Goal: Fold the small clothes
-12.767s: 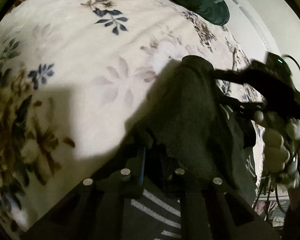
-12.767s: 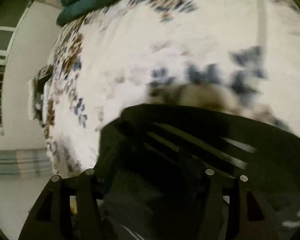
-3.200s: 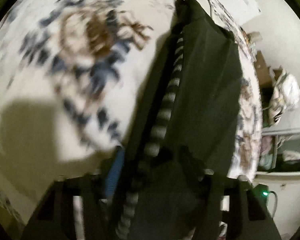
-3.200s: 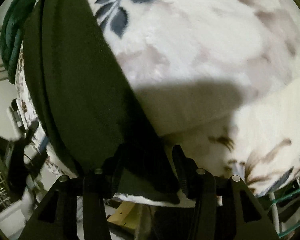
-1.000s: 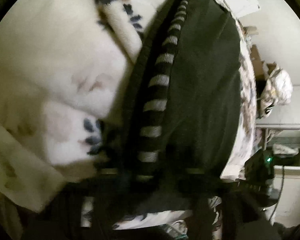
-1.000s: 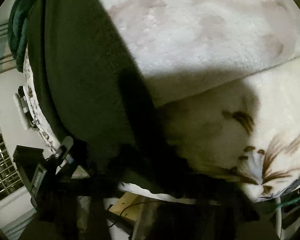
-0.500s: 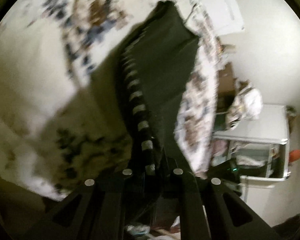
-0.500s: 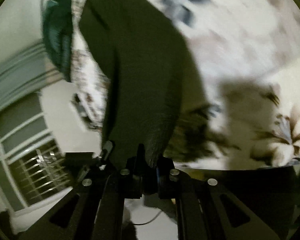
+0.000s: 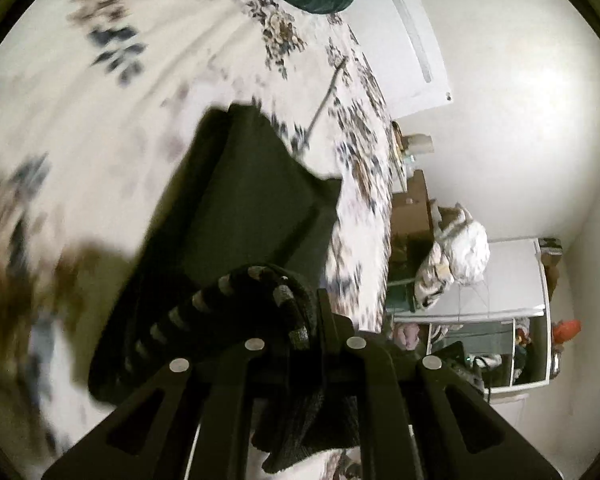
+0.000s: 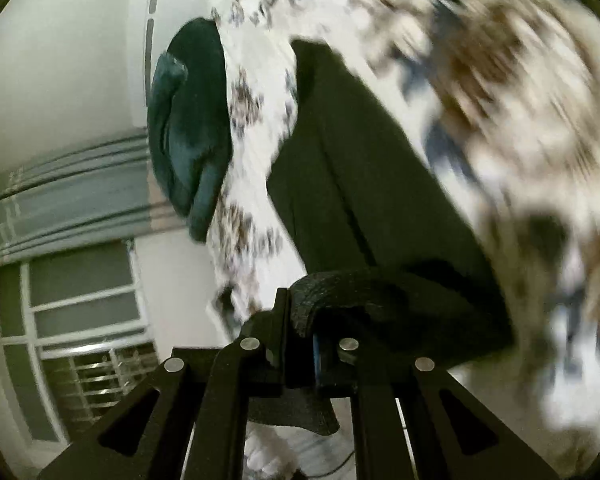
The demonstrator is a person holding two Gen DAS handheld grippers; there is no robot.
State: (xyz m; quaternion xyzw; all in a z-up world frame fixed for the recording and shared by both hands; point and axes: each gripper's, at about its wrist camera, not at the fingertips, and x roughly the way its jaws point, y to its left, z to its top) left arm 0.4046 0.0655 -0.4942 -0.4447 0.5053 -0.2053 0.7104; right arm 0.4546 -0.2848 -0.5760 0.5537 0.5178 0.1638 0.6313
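Your bed (image 9: pixel 100 92) wears a white floral blanket (image 10: pixel 520 128); on it lies the dark garment (image 9: pixel 236 208), one end lifted off; a teal cushion (image 10: pixel 188 128) sits near its far edge.

Near edge of the dark garment (image 9: pixel 236 216) now lifted off the floral bedspread (image 9: pixel 80 100) and curled back toward both tongs; a second ago it lay flat. Left tongs (image 9: pixel 300 320) and right tongs (image 10: pixel 300 336) raised and tilted, room now visible.
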